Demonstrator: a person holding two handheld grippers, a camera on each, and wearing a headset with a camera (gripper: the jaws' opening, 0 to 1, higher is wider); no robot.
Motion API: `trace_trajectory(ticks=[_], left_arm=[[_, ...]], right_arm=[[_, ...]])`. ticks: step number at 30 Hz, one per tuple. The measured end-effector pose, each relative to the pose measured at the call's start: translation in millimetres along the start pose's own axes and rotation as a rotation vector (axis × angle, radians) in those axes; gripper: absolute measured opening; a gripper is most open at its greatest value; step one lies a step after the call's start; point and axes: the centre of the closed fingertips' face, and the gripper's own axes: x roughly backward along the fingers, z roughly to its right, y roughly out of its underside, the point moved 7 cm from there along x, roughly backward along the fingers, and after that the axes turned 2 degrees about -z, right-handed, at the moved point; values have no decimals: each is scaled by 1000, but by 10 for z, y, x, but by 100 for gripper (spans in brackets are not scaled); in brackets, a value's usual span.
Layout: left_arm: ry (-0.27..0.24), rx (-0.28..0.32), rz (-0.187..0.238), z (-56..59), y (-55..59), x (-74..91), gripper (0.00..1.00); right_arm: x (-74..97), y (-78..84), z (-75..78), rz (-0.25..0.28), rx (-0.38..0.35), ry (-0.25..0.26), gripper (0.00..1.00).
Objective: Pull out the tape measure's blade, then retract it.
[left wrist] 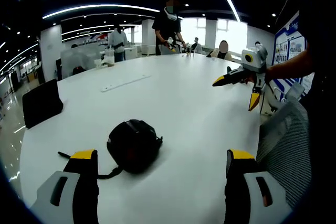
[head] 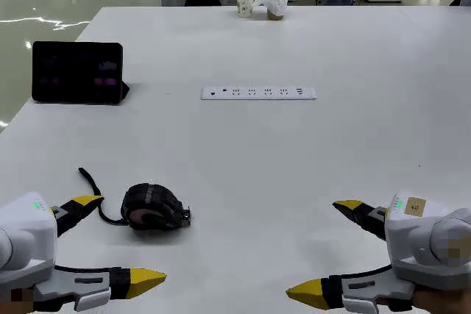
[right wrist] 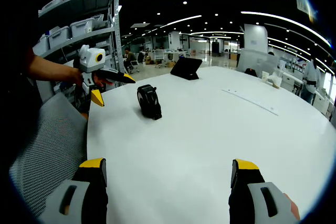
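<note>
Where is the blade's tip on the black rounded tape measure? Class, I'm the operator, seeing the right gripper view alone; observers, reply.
Observer: In the head view, the black rounded tape measure has its small tip tab at the end nearer the right claw; no blade is out.
Operator: Is anything attached to it?
Observer: A thin black strap trails from the opposite end, toward the left claw.

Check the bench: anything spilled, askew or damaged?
Nothing stands out. The tape measure lies on its side on the table, retracted, its strap trailing. The left gripper and right gripper are open, apart from it.
</note>
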Motion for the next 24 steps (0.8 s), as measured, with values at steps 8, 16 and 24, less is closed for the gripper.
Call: trace_trajectory(ticks=[8, 16, 24], left_arm=[[13, -22, -17, -69, -19, -47, 99], [42, -52, -42, -120, -40, -104, 99], [77, -76, -73, -175, -42, -150, 99]], right_arm=[[-70, -31, 52, -13, 22, -28, 99], [-151, -57, 107, -33, 50, -56, 99], [-245, -100, 150, -56, 83, -95, 99]])
